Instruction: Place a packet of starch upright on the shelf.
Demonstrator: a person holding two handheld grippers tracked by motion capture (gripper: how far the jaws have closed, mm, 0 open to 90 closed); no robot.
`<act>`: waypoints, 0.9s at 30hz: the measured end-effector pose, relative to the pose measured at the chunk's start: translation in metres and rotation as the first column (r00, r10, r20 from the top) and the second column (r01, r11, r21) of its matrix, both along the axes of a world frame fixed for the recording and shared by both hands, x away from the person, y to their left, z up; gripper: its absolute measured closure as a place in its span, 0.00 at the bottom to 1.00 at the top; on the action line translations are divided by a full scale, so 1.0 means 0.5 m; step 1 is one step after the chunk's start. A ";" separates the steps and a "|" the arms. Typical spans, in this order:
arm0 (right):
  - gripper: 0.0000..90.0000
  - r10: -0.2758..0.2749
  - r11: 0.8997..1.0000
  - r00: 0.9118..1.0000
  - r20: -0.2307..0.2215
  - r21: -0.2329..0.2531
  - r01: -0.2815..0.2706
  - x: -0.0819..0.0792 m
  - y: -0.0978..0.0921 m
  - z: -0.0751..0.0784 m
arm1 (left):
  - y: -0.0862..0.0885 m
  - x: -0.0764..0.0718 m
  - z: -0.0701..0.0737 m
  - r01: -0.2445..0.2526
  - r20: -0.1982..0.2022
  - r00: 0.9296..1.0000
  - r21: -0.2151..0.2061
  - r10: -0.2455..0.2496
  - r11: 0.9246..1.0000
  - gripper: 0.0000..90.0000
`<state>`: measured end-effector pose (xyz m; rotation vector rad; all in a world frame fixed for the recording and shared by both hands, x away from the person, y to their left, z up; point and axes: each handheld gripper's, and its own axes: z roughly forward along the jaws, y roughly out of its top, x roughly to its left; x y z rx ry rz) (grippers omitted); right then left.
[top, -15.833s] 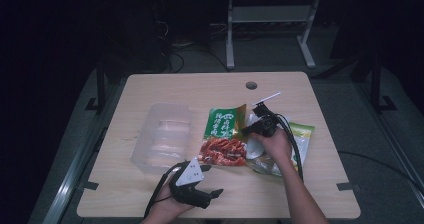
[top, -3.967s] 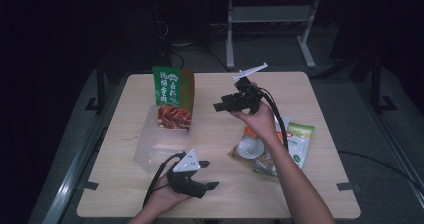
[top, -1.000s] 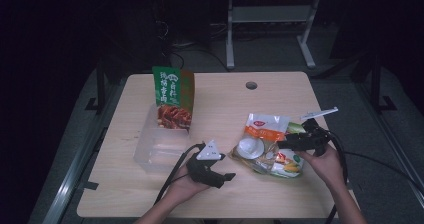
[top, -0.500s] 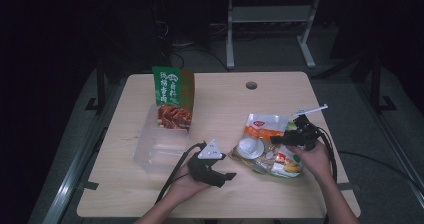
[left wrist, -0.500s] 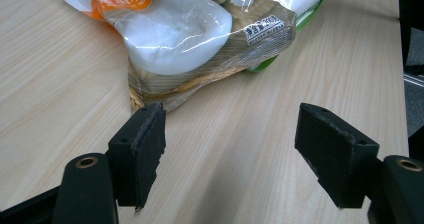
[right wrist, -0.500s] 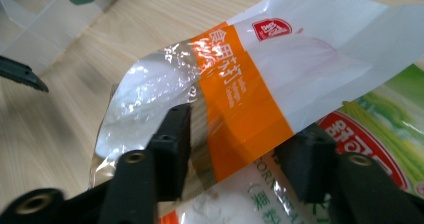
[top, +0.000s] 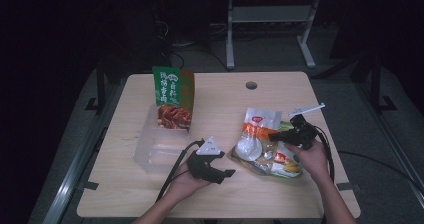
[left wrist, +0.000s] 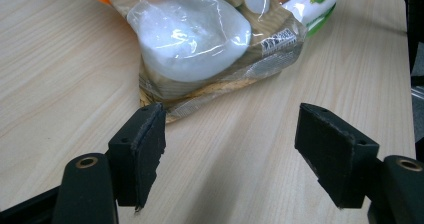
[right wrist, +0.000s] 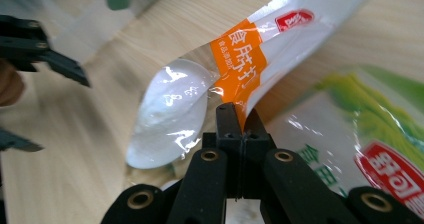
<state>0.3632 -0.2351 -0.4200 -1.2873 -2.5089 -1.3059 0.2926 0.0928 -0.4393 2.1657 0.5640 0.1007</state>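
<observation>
Right tongs (right wrist: 239, 121) have their jaws clamped on the edge of the white-and-orange pouch (right wrist: 200, 94), pinching it at the orange band. That pouch lies on top of the green snack bag (top: 287, 164) on the right half of the table (top: 220, 94). Its long axis runs from the heavy white lump, which points toward the left tongs (left wrist: 230, 149), up to the flat printed end. Left tongs are wide apart, holding nothing, low on the wood just beside the bags' near corner. So the right hand (top: 310, 159) already has it; my guess is it lifts toward the clear tub (top: 150, 146) holding the upright green packet (top: 172, 96).
</observation>
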 end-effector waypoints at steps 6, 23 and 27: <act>1.00 0.080 0.997 0.994 0.079 -0.001 -0.080 -0.023 0.020 0.039 | 0.001 0.004 0.004 -0.021 0.004 1.000 -0.011 0.021 1.000 0.30; 1.00 0.249 0.968 0.948 0.198 -0.017 -0.250 -0.064 0.036 0.071 | -0.041 0.063 0.002 -0.082 -0.070 0.994 -0.052 0.078 0.995 0.35; 1.00 0.260 0.965 0.946 0.194 -0.017 -0.262 -0.065 0.036 0.070 | -0.055 0.081 -0.007 -0.087 -0.108 0.991 -0.054 0.081 0.995 0.45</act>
